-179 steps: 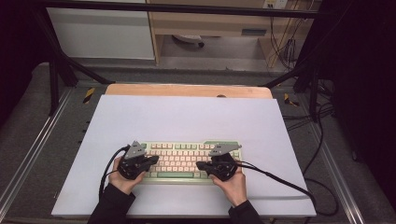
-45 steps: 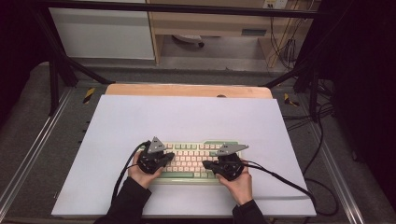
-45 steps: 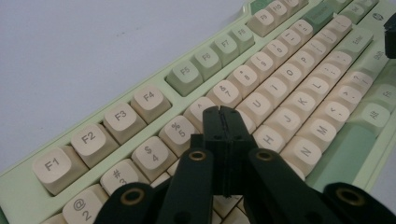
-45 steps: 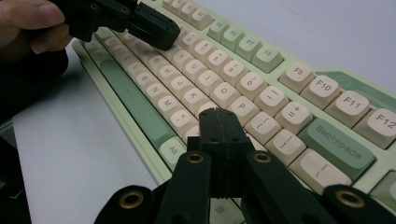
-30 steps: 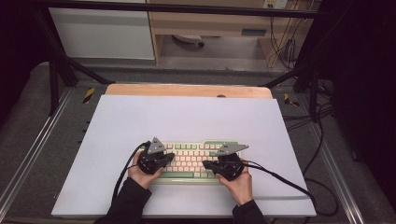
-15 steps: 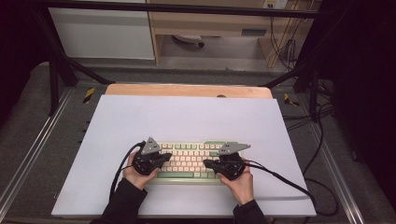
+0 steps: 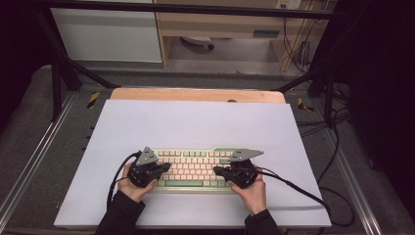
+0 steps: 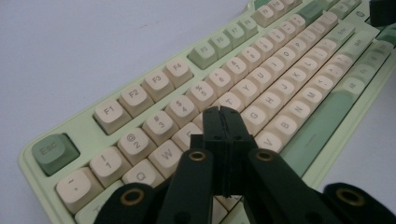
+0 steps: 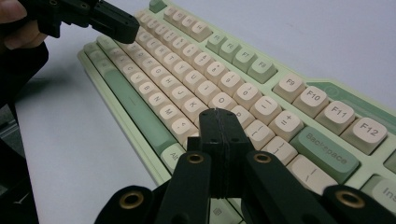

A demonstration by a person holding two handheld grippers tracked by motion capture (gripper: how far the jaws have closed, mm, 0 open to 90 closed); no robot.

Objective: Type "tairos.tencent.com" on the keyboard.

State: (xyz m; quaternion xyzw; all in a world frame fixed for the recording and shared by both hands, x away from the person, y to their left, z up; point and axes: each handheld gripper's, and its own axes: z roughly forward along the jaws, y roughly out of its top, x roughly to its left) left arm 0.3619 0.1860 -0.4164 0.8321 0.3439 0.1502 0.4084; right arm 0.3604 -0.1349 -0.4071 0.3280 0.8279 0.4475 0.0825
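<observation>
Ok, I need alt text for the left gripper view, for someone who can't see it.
The left claw, jaws shut with nothing between them, hovers above the letter keys at the left end of a pale green keyboard with cream keycaps. The keyboard runs diagonally up to the right across a white table, its green Esc key at lower left.

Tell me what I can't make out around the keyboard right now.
- Keys under the left gripper: left gripper view, hidden by its shut jaws.
- Keyboard's right end: right gripper view, cut off by the frame edge.
- Key legends: high view, too small.
- Whether jaw tips touch keys: cannot tell.
</observation>
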